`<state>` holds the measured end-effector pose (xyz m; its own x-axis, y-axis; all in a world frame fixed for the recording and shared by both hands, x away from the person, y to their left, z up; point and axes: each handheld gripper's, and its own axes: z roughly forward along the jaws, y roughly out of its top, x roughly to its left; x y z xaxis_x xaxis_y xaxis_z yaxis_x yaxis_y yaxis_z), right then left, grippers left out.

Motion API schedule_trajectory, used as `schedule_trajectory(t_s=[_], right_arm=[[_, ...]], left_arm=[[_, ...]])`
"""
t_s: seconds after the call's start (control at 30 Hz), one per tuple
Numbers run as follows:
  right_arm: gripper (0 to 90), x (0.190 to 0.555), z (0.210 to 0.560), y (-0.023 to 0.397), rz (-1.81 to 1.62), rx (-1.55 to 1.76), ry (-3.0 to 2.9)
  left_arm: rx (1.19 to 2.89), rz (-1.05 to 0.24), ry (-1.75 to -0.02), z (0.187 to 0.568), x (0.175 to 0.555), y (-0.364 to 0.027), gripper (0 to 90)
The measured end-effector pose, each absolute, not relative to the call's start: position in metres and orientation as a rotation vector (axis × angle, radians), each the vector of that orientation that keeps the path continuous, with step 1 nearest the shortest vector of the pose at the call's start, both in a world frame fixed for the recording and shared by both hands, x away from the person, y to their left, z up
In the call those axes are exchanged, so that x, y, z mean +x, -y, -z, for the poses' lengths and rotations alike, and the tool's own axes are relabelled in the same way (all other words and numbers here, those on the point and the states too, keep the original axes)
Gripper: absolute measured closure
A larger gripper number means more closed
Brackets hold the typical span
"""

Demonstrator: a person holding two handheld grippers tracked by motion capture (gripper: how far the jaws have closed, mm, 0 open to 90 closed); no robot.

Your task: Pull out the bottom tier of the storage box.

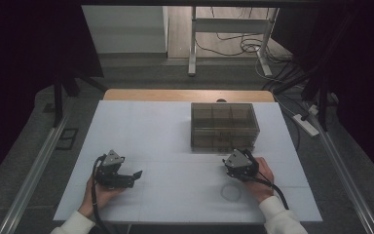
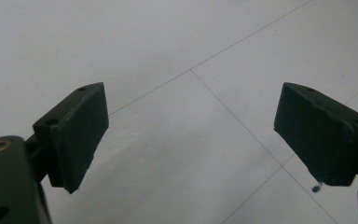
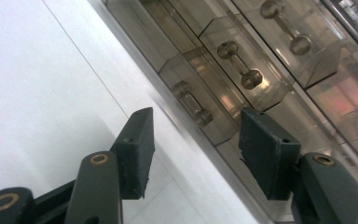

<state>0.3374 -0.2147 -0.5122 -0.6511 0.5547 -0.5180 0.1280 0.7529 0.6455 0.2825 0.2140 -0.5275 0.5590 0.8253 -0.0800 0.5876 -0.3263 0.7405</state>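
Note:
A smoky see-through drawer box [image 1: 224, 126] stands at the back middle of the white table [image 1: 165, 131]. My right gripper [image 1: 237, 154] hovers just in front of its lower front face, jaws pointing at it. In the right gripper view the right gripper [image 3: 196, 154] is open with nothing between its pads, and the box front [image 3: 279, 98] lies close ahead with three barbell-shaped drawer handles [image 3: 192, 103]. My left gripper [image 1: 135, 174] rests near the front left, pointing right. In its own view the left gripper [image 2: 191, 135] is wide open over bare table.
A faint ring mark [image 1: 231, 192] lies on the table near the right hand. A wooden strip [image 1: 185, 95] edges the table's far side. A power strip [image 1: 306, 124] and cables lie on the floor to the right. A desk frame [image 1: 193, 44] stands behind.

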Motion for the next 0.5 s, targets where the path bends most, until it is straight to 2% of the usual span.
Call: schedule_trajectory(t_s=[0.5], right_arm=[[36.2,0.337,0.505,0.249,-1.043,0.762,-2.284]], left_arm=[[2.040,-0.413,-1.125,0.526,0.282,-0.213,10.9]])
